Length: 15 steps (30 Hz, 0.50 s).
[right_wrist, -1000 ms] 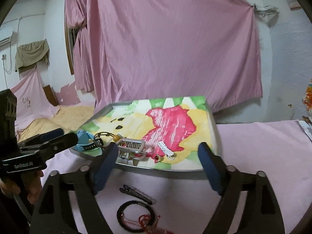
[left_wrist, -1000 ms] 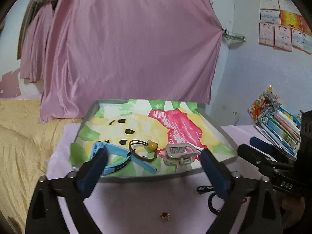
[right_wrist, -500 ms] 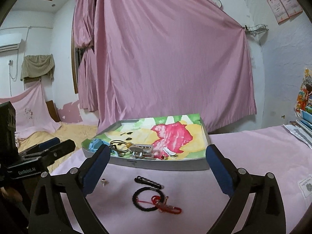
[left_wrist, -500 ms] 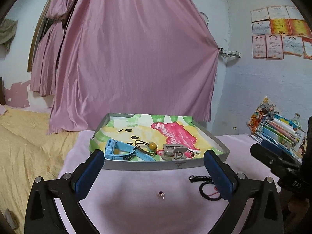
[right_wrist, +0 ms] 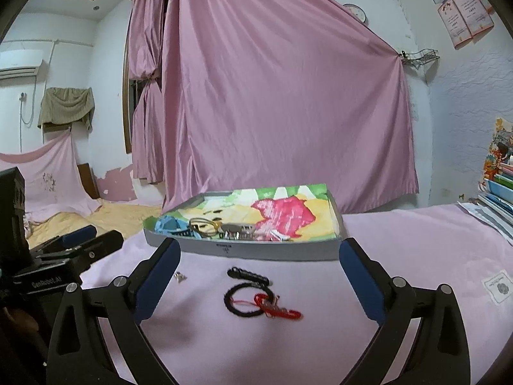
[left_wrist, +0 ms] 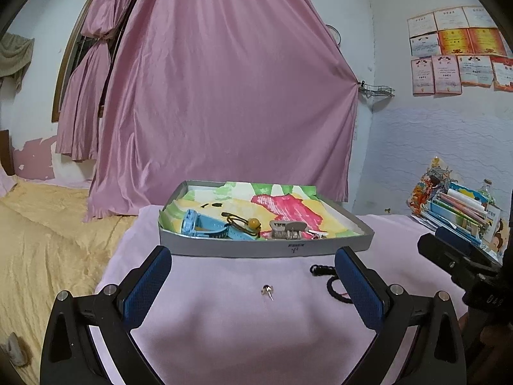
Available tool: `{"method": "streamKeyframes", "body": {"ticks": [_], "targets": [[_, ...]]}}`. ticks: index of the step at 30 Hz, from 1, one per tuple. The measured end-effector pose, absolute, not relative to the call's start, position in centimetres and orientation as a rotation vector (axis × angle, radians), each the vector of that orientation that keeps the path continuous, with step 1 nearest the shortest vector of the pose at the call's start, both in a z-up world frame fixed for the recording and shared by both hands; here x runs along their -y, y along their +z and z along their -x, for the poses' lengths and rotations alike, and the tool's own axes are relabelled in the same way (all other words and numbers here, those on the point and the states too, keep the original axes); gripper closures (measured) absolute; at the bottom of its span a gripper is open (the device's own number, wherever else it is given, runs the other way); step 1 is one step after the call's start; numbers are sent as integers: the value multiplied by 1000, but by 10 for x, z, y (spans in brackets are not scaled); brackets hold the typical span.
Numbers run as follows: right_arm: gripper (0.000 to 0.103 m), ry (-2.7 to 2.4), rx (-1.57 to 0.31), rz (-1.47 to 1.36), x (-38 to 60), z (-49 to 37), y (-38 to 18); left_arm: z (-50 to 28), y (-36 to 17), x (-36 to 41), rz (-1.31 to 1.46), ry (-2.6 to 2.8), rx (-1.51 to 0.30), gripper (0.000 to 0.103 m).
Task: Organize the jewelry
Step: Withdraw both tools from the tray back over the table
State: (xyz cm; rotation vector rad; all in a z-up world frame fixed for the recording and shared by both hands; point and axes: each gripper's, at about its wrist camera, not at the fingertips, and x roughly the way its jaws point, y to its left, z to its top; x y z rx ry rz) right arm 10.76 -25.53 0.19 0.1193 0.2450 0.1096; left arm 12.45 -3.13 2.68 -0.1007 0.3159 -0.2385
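A grey tray lined with a colourful drawing stands on the pink cloth. In it lie a blue watch, a brown hair tie with a yellow bead and a grey hair claw. On the cloth in front lie a small earring, a black hair clip and a black bracelet with red cord. My left gripper is open and empty above the earring. My right gripper is open and empty above the clip and bracelet.
A stack of books and papers stands at the right. A yellow bedspread lies to the left of the pink cloth. A pink curtain hangs behind the tray.
Both grippers have pulled back and lower from the tray. The tray now looks smaller, and the loose pieces on the cloth sit between the fingers.
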Motion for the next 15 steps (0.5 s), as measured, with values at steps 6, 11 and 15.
{"method": "streamKeyframes", "body": {"ticks": [6, 11, 15], "targets": [[6, 94, -285, -135, 261, -111, -8, -124, 20, 35, 103, -239, -329, 1], [5, 72, -329, -143, 264, -118, -12, -127, 18, 39, 97, -236, -353, 1], [6, 69, -401, -141, 267, -129, -16, -138, 17, 45, 73, -240, -424, 1]]}}
